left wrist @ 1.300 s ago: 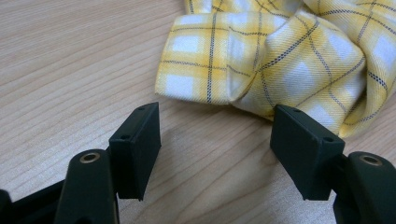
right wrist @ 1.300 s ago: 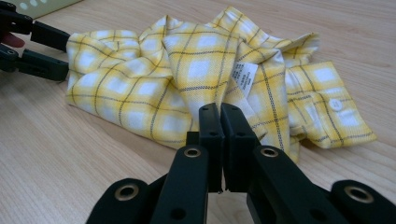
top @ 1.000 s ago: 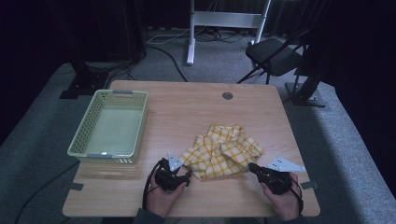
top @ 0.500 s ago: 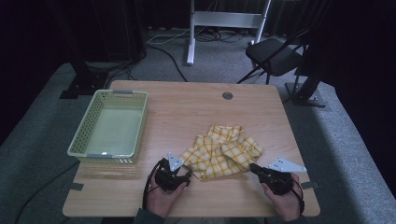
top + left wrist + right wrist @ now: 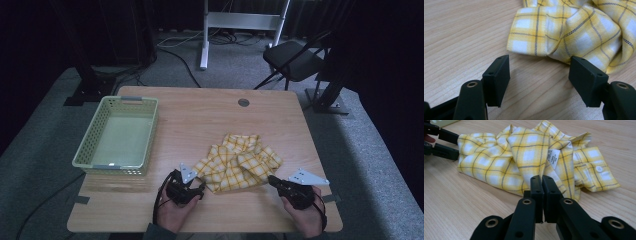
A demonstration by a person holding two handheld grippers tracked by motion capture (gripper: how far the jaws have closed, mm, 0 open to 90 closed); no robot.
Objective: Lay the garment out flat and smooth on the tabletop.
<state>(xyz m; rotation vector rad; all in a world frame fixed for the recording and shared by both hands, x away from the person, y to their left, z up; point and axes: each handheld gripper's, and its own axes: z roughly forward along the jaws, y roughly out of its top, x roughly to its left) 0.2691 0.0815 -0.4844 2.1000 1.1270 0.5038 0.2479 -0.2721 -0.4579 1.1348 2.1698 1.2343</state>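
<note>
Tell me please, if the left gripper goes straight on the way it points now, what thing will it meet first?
Most likely the yellow checked shirt. The left gripper has its fingers open, pointing at the near folded edge of the cloth, with a strip of bare table before it. How wide that gap is, I cannot judge.

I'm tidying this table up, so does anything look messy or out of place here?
Yes: the yellow plaid shirt lies crumpled in a heap on the table, sleeves folded over, care label showing. It sits between the open left gripper and the shut right gripper, held by neither. The green basket sits square.
</note>
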